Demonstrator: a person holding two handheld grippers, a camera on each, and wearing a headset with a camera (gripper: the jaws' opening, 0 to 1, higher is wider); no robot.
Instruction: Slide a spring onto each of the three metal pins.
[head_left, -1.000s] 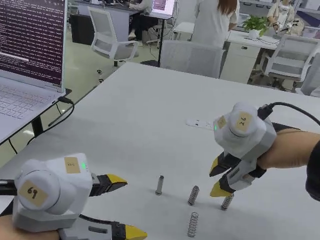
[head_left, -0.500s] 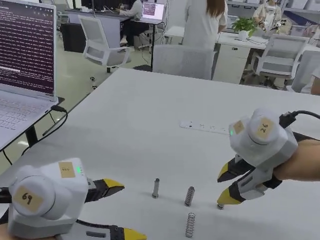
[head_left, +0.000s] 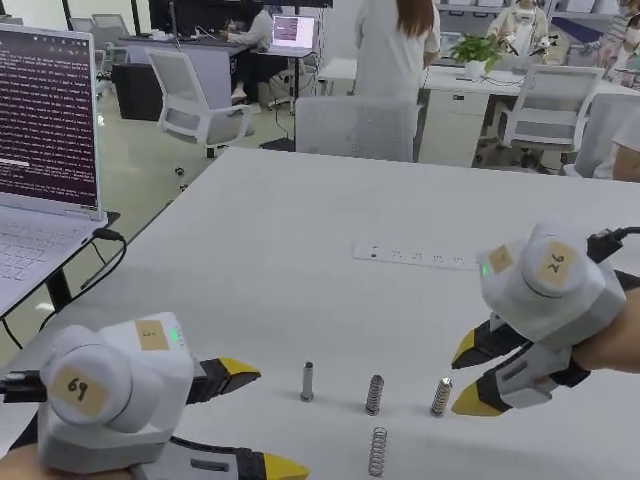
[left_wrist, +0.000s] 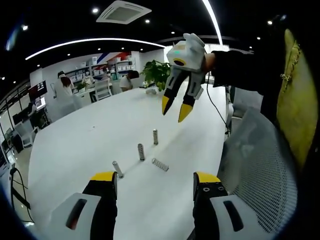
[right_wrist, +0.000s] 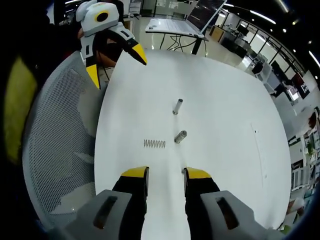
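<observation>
**A:** How do our jaws stand?

**B:** On our left gripper (left_wrist: 155, 177) the jaws are spread wide with nothing between them. On our right gripper (head_left: 462, 382) they are partly apart and hold nothing either. It hangs above the table (head_left: 300, 250).

**A:** And the pins?

**B:** We see three upright in a row, between the two sets of jaws. The bare pin (head_left: 307, 382) stands closest to our left jaws, just past their tips. The middle pin (head_left: 375, 394) has coils wound round its shaft. So does the third pin (head_left: 442, 397), which stands just beside the tips of our right jaws. We see a small gap there and no touching.

**A:** Any spring left over?

**B:** One loose spring (head_left: 378, 450) lies flat on the table, ahead of our left jaws' gap and just beside the middle pin.
</observation>
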